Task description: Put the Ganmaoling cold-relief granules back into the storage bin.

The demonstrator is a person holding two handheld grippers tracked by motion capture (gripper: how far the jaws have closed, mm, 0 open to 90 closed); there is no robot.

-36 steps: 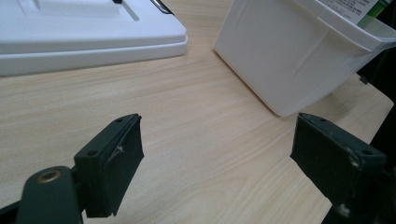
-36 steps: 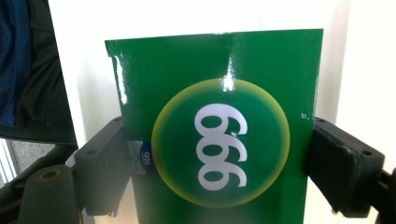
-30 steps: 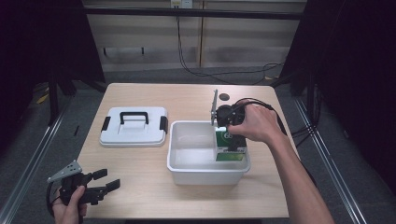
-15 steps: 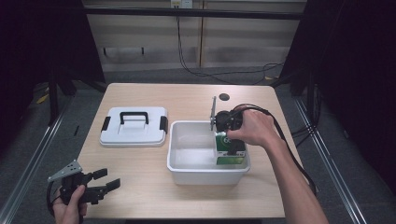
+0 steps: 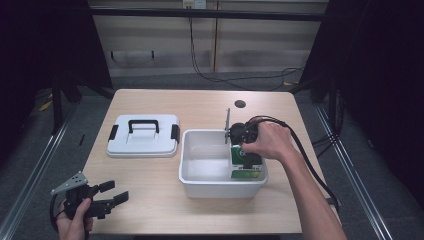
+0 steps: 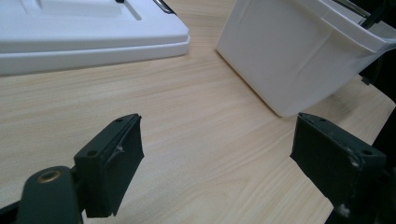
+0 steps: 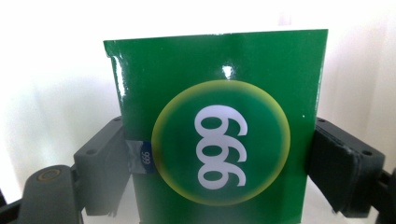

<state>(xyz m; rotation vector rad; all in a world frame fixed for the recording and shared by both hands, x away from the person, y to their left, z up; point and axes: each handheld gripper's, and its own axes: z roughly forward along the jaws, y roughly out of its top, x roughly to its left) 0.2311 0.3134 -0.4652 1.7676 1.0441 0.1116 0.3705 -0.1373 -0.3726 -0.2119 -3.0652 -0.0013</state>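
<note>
A glossy green box [image 7: 219, 140] with a yellow-ringed disc and white digits sits between the jaws of my right gripper [image 7: 224, 169], which is shut on its two sides. From above, the green box [image 5: 245, 169] is upright inside the white bin [image 5: 220, 186], against its right wall, with my right gripper [image 5: 246, 161] and hand over it. My left gripper [image 5: 116, 192] is open and holds nothing, low over the table's front left corner. Its open jaws frame bare wood, left gripper [image 6: 219, 158].
A white lid with a black handle [image 5: 143, 136] lies flat to the left of the bin. The lid [image 6: 84, 32] and the bin's outer wall [image 6: 289, 60] stand ahead of the left gripper. A dark hole [image 5: 240, 104] marks the tabletop at the back.
My right hand has shifted slightly toward the near side and lowered the green box deeper into the bin. The left gripper has barely moved.
</note>
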